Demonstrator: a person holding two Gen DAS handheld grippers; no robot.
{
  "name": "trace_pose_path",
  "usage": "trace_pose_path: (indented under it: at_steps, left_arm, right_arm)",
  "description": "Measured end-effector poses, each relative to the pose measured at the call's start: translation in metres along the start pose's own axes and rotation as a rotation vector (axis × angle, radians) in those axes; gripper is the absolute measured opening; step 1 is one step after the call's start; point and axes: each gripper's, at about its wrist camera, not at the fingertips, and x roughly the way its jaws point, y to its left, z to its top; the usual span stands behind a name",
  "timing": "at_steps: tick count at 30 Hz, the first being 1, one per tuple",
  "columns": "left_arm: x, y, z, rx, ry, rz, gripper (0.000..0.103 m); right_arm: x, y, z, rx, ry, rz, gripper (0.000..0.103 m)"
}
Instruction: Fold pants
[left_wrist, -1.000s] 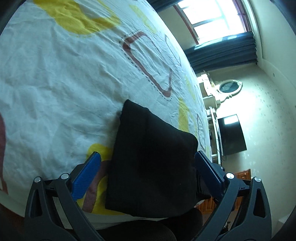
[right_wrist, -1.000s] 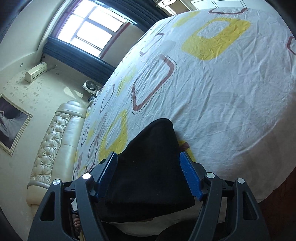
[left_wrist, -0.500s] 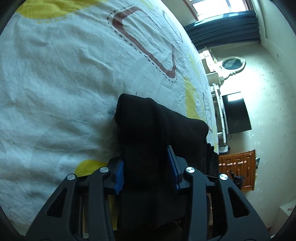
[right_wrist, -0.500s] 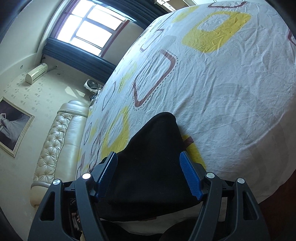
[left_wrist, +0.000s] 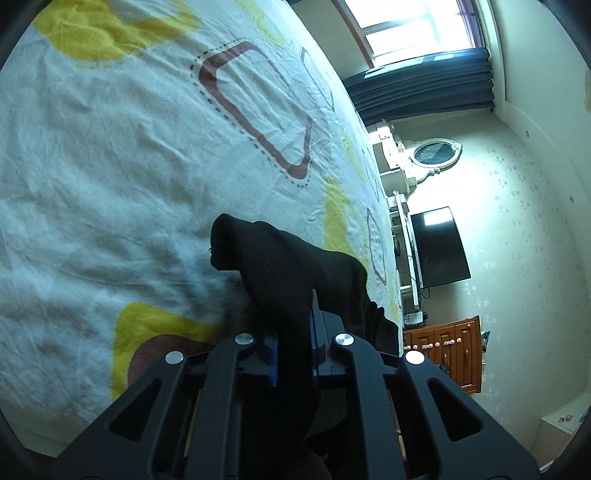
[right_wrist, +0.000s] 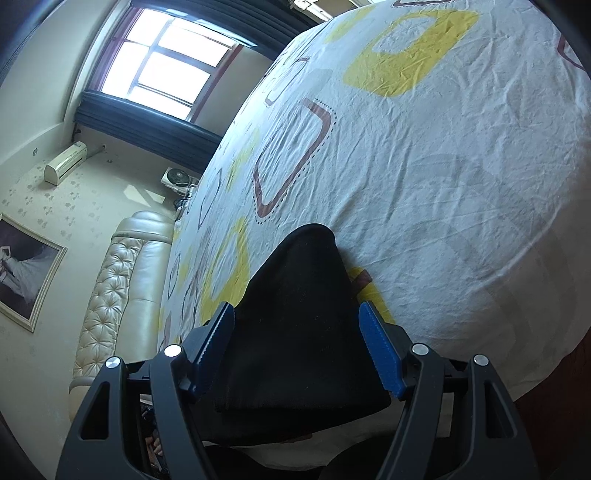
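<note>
The black pants (left_wrist: 291, 266) lie folded near the front edge of the bed. My left gripper (left_wrist: 293, 350) is shut on a bunched ridge of the black cloth, which rises between its blue pads and lifts off the sheet. In the right wrist view the pants (right_wrist: 295, 314) lie flat as a dark folded stack. My right gripper (right_wrist: 299, 350) is open, its blue pads (right_wrist: 380, 354) standing either side of the stack without pinching it.
The bed sheet (left_wrist: 129, 155) is white with yellow and brown shapes and is creased. A cream tufted headboard (right_wrist: 118, 291) is at the left. A TV (left_wrist: 439, 247) and wooden cabinet (left_wrist: 450, 347) stand past the bed's far side.
My left gripper went from wide open around the pants to shut on the cloth, and the fabric is now pulled up into a ridge. My right gripper stayed open over the stack.
</note>
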Motion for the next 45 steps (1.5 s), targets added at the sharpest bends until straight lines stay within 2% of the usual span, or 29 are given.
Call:
trace_pose_path:
  at_steps: [4,9,12,17,22,23,26,30,33,36,38,39,40,41,42,43,44,45]
  left_arm:
    - [-0.004,-0.042,0.0,0.048,-0.011,-0.015,0.01]
    - [0.0,-0.117,-0.006,0.16,0.007,-0.034,0.01]
    - [0.017,-0.165,-0.015,0.233,0.028,-0.046,0.01]
    - [0.065,-0.243,-0.036,0.334,0.093,-0.105,0.01]
    - [0.148,-0.309,-0.069,0.48,0.2,-0.111,0.01]
    - [0.166,-0.317,-0.077,0.51,0.221,-0.102,0.004]
    - [0.225,-0.322,-0.102,0.544,0.304,-0.061,0.003]
    - [0.296,-0.303,-0.135,0.586,0.38,0.069,0.003]
    - [0.329,-0.284,-0.152,0.578,0.448,0.105,0.004]
    - [0.345,-0.277,-0.162,0.523,0.496,0.098,0.016]
    - [0.347,-0.279,-0.165,0.488,0.493,0.046,0.019]
    - [0.346,-0.283,-0.164,0.48,0.485,0.03,0.024]
    - [0.342,-0.288,-0.163,0.474,0.465,0.019,0.025]
    - [0.334,-0.295,-0.159,0.465,0.44,-0.012,0.025]
    - [0.322,-0.302,-0.155,0.459,0.41,-0.049,0.029]
    - [0.308,-0.308,-0.15,0.459,0.372,-0.073,0.035]
    - [0.289,-0.31,-0.143,0.463,0.319,-0.074,0.054]
    - [0.27,-0.31,-0.136,0.465,0.266,-0.079,0.069]
  right_arm:
    - [0.0,0.004,-0.001,-0.009,-0.003,0.006,0.069]
    - [0.002,0.007,-0.004,-0.013,0.006,0.019,0.069]
    - [0.005,0.013,-0.008,-0.03,0.022,0.026,0.069]
    - [0.012,0.026,-0.018,-0.073,0.058,0.047,0.069]
    - [0.02,0.036,-0.028,-0.096,0.094,0.069,0.069]
    - [0.022,0.037,-0.029,-0.1,0.105,0.072,0.069]
    - [0.026,0.04,-0.033,-0.11,0.127,0.075,0.069]
    - [0.034,0.038,-0.039,-0.112,0.168,0.066,0.069]
    - [0.038,0.039,-0.041,-0.121,0.188,0.066,0.069]
    - [0.04,0.04,-0.042,-0.125,0.195,0.067,0.069]
    - [0.04,0.038,-0.04,-0.108,0.197,0.081,0.069]
    - [0.039,0.037,-0.04,-0.097,0.196,0.088,0.069]
    - [0.039,0.035,-0.038,-0.08,0.199,0.097,0.069]
    - [0.038,0.035,-0.036,-0.067,0.206,0.109,0.069]
    - [0.036,0.035,-0.034,-0.058,0.209,0.123,0.069]
    - [0.034,0.037,-0.031,-0.055,0.206,0.133,0.069]
    - [0.031,0.039,-0.027,-0.061,0.202,0.14,0.069]
    - [0.03,0.043,-0.023,-0.073,0.203,0.151,0.071]
